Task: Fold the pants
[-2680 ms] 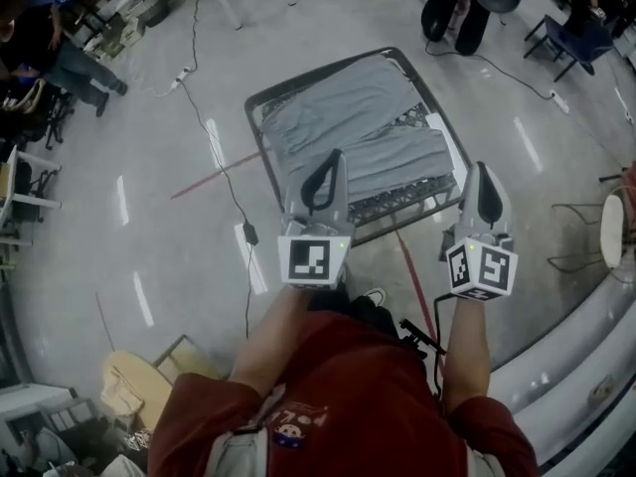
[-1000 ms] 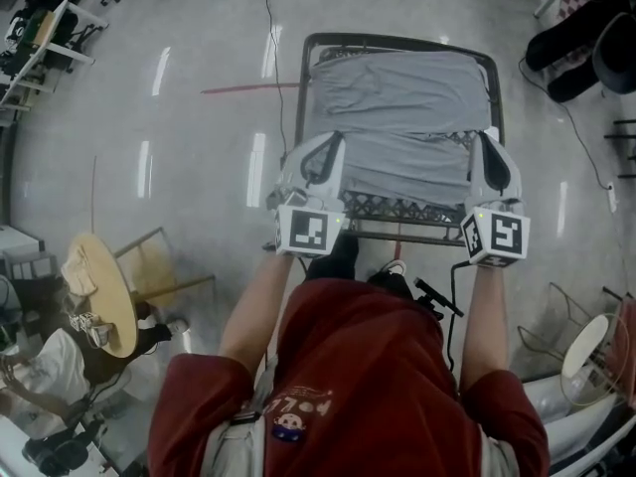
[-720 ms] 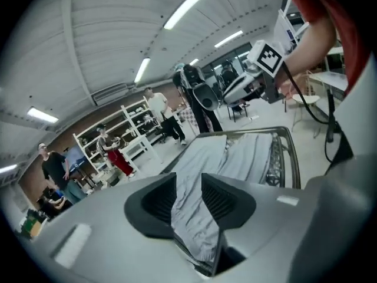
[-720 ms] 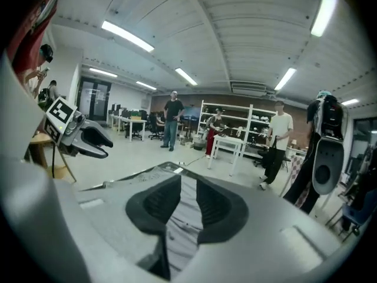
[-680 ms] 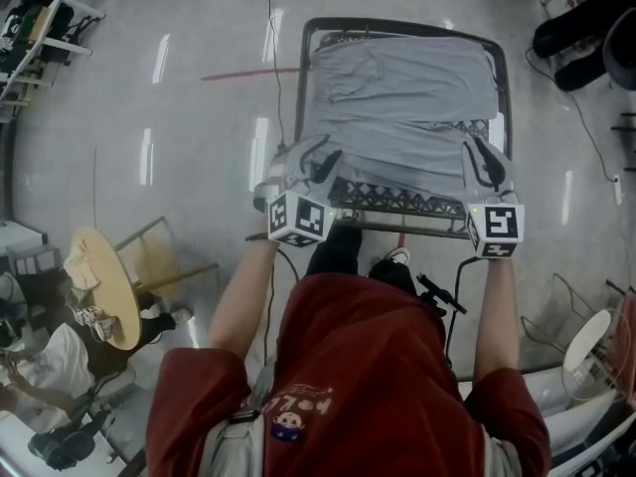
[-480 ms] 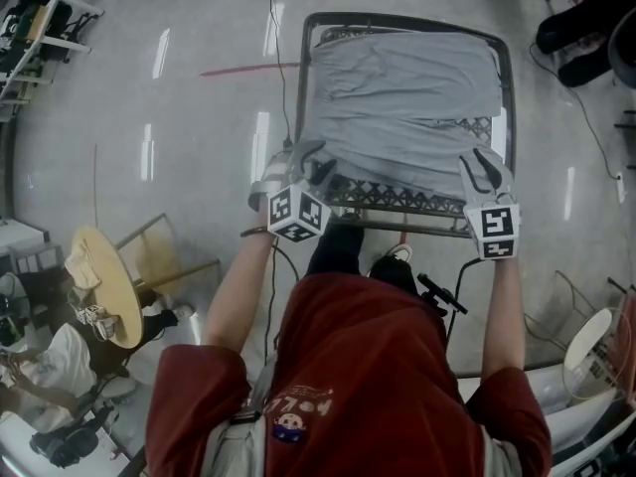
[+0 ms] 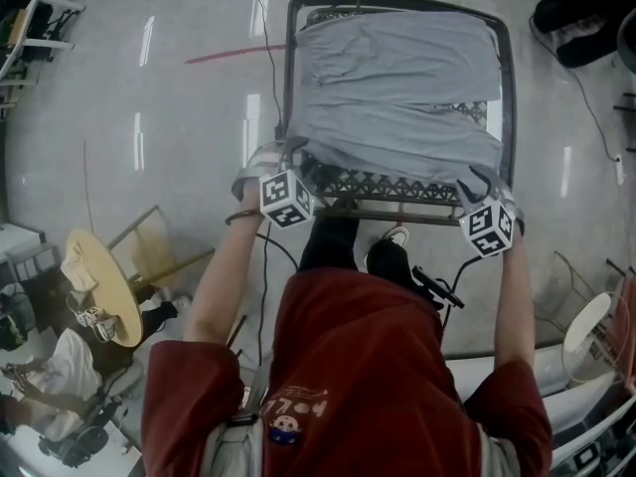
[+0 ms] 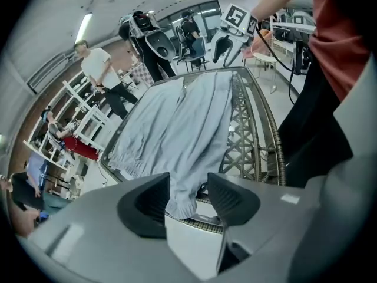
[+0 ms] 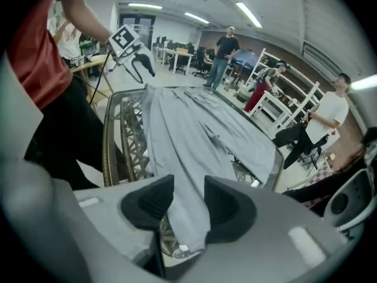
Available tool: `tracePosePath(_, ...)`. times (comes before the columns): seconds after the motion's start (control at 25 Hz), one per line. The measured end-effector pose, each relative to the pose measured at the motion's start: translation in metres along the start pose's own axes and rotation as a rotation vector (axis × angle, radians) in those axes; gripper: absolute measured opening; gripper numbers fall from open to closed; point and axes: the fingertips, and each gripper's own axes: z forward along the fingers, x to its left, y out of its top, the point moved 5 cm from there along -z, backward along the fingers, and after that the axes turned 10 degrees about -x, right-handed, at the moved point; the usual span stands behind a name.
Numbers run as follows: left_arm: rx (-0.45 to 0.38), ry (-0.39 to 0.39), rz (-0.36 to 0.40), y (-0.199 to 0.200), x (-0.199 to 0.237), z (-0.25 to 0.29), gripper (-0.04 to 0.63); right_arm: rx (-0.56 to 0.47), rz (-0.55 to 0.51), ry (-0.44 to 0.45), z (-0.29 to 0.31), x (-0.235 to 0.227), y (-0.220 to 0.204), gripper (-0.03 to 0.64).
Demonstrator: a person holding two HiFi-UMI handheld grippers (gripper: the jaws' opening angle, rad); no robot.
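**Grey pants spread on a metal bed frame, with a claw at each near corner.**

The glossy floor (image 7: 179, 117) carries the bed frame (image 7: 388, 187). The pants (image 7: 397, 87) cover most of the frame, and their near edge lies along the lattice rail. The person's red-shirted torso (image 7: 368, 366) fills the lower head view and hides the floor in front of that rail. A round wooden table (image 7: 99, 286) stands well to the left. The left claw (image 8: 187, 188) has just been opening: a hem corner of the pants lies between its jaws, but the pads are clear of the cloth. The right claw (image 9: 188, 196) has likewise been opening over the other corner, unclamped. In the head view the marker cubes mask both corners. A cable (image 7: 266, 28) and a red floor line (image 7: 234, 56) run up to the frame's left side. Bystanders (image 9: 224, 55) stand beyond the frame.
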Motion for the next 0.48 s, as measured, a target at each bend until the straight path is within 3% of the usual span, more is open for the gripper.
tracePosePath(0.24, 0.079, -0.099, 0.069, -0.012, -0.012, 0.021, 0.213, 0.182, -0.152, 0.145, 0.018, 0.016, -0.04, 0.172)
tracePosePath(0.48, 0.171, -0.176, 0.129, -0.029, -0.021, 0.031, 0.212, 0.31, -0.221, 0.217, 0.029, 0.021, -0.071, 0.175)
